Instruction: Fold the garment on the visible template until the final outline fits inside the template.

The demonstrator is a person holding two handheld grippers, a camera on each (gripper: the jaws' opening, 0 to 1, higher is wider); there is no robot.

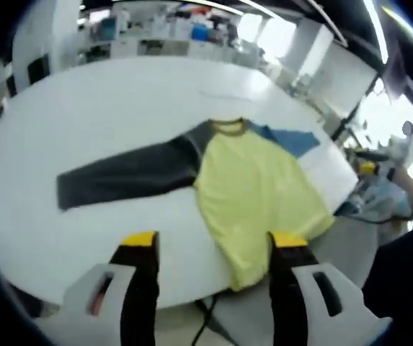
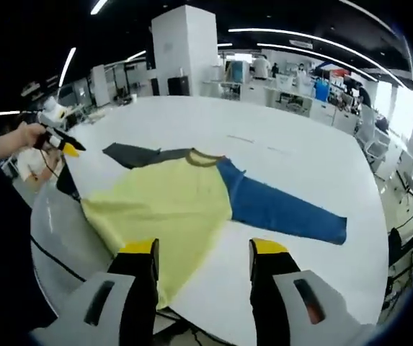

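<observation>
The yellow-bodied shirt with one grey and one blue sleeve (image 1: 253, 191) lies flat on the white table (image 1: 105, 108), sleeves outstretched, hem at twelve o'clock from both grippers' wide, empty fingers (image 1: 140, 249).

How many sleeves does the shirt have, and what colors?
2. A dark grey sleeve lies spread to one side of the yellow shirt, a blue sleeve to the other.

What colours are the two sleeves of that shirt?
One sleeve is blue, the other sleeve dark grey; the right gripper view shows the blue best.
</observation>
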